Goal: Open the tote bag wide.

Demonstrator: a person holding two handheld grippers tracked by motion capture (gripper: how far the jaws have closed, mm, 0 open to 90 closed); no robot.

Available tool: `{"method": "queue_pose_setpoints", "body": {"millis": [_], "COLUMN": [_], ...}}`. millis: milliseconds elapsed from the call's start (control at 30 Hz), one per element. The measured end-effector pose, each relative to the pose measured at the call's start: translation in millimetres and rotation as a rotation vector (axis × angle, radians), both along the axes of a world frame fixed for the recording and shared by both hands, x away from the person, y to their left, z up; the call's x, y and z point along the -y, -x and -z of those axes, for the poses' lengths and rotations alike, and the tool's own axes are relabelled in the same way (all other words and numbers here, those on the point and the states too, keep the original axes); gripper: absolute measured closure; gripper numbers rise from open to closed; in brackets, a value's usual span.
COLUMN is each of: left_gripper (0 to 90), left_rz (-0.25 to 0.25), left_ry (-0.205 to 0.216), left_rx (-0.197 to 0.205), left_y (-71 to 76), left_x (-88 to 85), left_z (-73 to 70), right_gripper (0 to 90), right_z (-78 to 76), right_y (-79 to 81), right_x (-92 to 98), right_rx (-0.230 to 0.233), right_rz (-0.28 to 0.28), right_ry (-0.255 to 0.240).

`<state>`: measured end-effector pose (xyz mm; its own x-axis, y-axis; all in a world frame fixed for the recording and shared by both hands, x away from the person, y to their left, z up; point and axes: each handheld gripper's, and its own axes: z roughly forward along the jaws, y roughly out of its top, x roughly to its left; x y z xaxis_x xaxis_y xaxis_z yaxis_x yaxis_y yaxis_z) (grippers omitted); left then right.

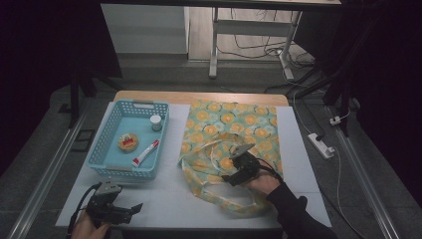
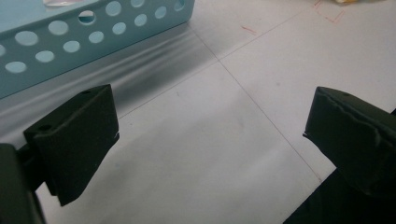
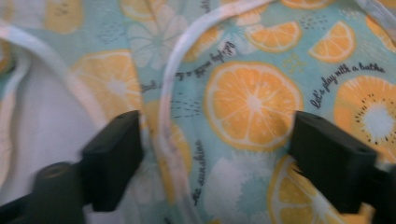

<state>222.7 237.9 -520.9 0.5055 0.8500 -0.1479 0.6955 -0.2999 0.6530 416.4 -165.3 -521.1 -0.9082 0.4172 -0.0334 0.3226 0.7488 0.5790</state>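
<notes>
The right gripper (image 1: 234, 175) is hovering directly over the bag (image 1: 226, 144), jaws part open with fabric and a white strap (image 3: 164, 116) lying between them, not yet pinched. The strap is running lengthwise through the gap, nearer the left jaw in the right gripper view. The left gripper (image 1: 130, 209) is sitting well apart at the worktop (image 1: 169, 199) edge, wide open and empty, near the basket (image 1: 99, 149). The bag is lying crumpled, mint green with orange slices, on the worktop's right half.

Both grippers' jaws apart — left (image 1: 130, 209), right (image 1: 230, 177).
</notes>
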Motion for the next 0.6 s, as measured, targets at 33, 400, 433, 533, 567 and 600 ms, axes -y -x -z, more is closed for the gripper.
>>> {"method": "queue_pose_setpoints", "body": {"millis": [33,400,433,533,567,600], "left_gripper": [3.2,3.3,3.3,3.3,3.3,3.3], "left_rz": [0.000,0.001,0.002,0.002,0.002,0.003], "left_ry": [-0.001,-0.001,-0.001,-0.001,-0.002,-0.003], "left_rx": [0.000,0.001,0.000,-0.001,-0.001,-0.001], "left_y": [0.0,-0.1,-0.2,-0.3,-0.3,-0.3], "left_x": [0.1,0.4,0.5,0.7,0.8,0.8], "left_z": [0.0,0.1,0.1,0.1,0.1,0.1], "right_gripper": [29.9,69.1,71.9,82.6,84.5,85.4], "right_z": [-1.1,-7.1,-7.2,-8.0,-8.1,-8.5], "right_y": [1.1,6.5,6.8,6.0,5.8,5.2], "right_x": [0.7,0.6,0.5,1.2,1.3,1.4], "right_rx": [-0.003,-0.027,-0.028,-0.052,-0.055,-0.065], "right_rz": [-0.011,-0.073,-0.075,-0.083,-0.083,-0.082], "right_ry": [-0.004,0.008,0.008,0.004,0.003,-0.001]}}
